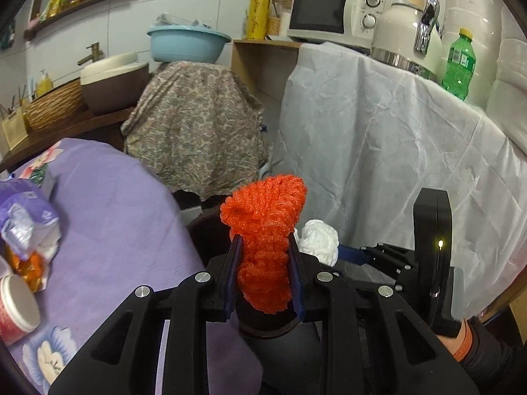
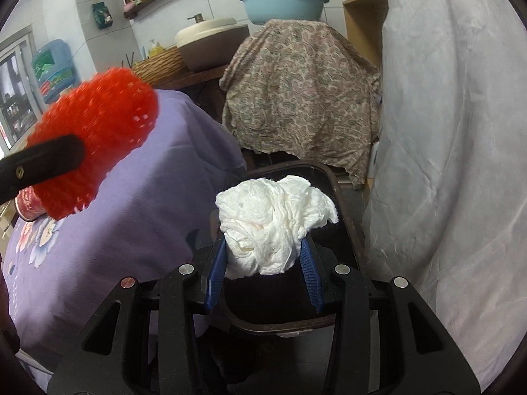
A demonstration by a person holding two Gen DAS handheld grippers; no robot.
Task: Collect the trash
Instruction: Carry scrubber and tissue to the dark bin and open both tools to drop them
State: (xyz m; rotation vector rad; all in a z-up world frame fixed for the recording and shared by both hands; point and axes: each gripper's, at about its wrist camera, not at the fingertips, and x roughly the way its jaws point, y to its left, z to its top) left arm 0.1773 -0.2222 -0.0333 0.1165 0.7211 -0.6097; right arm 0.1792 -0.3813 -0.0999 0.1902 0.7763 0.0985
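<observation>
My left gripper (image 1: pixel 264 242) is shut on an orange foam net (image 1: pixel 265 240) and holds it above a dark bin (image 1: pixel 204 230). The net also shows in the right wrist view (image 2: pixel 95 144), up at the left. My right gripper (image 2: pixel 263 247) is shut on a crumpled white tissue (image 2: pixel 273 220) directly over the open dark bin (image 2: pixel 346 230). The tissue shows in the left wrist view (image 1: pixel 321 238), just right of the net. More trash lies on the purple-covered table (image 1: pixel 115 230): a torn purple wrapper (image 1: pixel 26 220), an orange wrapper (image 1: pixel 28 268) and a red paper cup (image 1: pixel 16 309).
A white-draped counter (image 1: pixel 378 138) stands right of the bin, holding a microwave (image 1: pixel 339 10), a kettle (image 1: pixel 405 36) and a green bottle (image 1: pixel 459 62). A patterned cloth (image 1: pixel 197 131) under a blue basin (image 1: pixel 187 42) stands behind the bin. A sink (image 1: pixel 112 82) is at the far left.
</observation>
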